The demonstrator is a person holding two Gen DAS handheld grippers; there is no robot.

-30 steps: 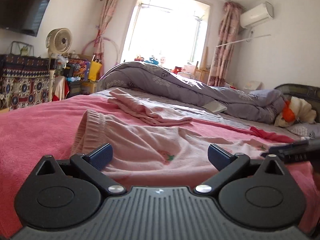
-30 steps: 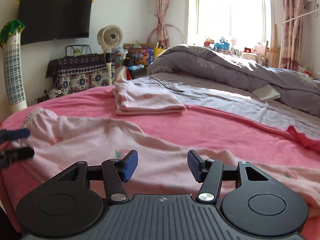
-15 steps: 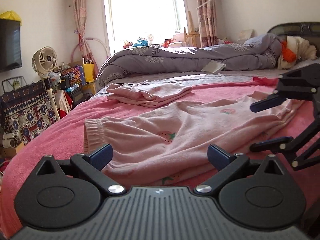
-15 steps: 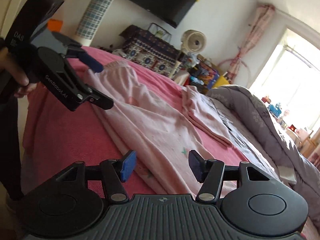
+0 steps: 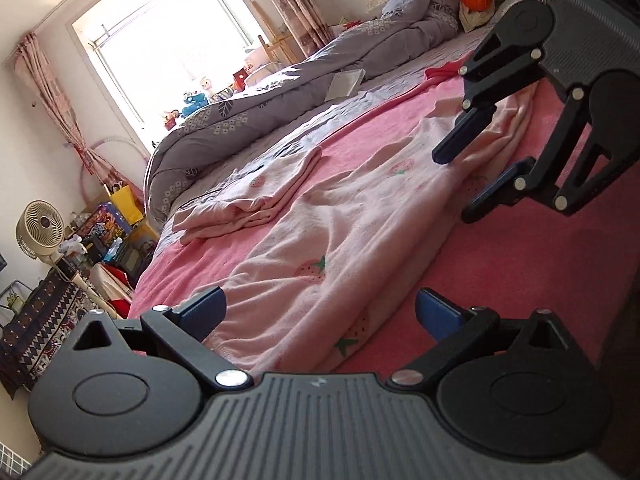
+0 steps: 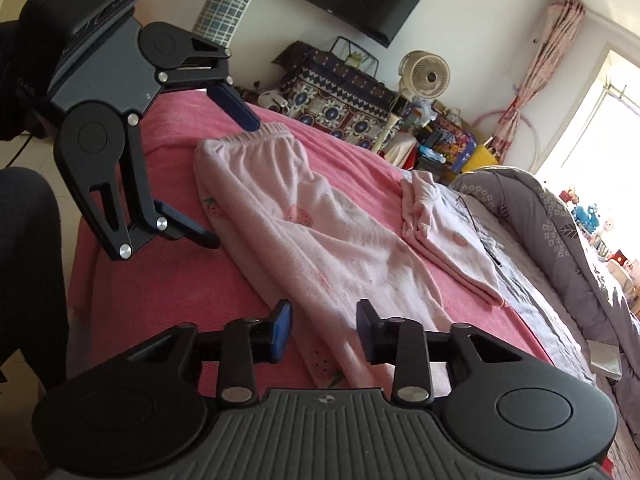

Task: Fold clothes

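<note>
Both claws, left (image 5: 318, 314) and right (image 6: 323, 334), spread over pink pants (image 6: 304, 232) on pink blanket (image 5: 520, 264); grey duvet (image 5: 304, 84) behind.

A home bedroom: bed (image 5: 520, 248), rumpled duvet (image 5: 304, 92), curtained window (image 5: 168, 36).

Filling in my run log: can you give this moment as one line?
left tool open at trousers waistband | right tool open at leg end | nothing gripped | folded garment beside, on pink blanket

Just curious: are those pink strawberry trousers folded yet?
Not yet: the trousers lie stretched full length on the pink blanket, waistband to hem.
</note>
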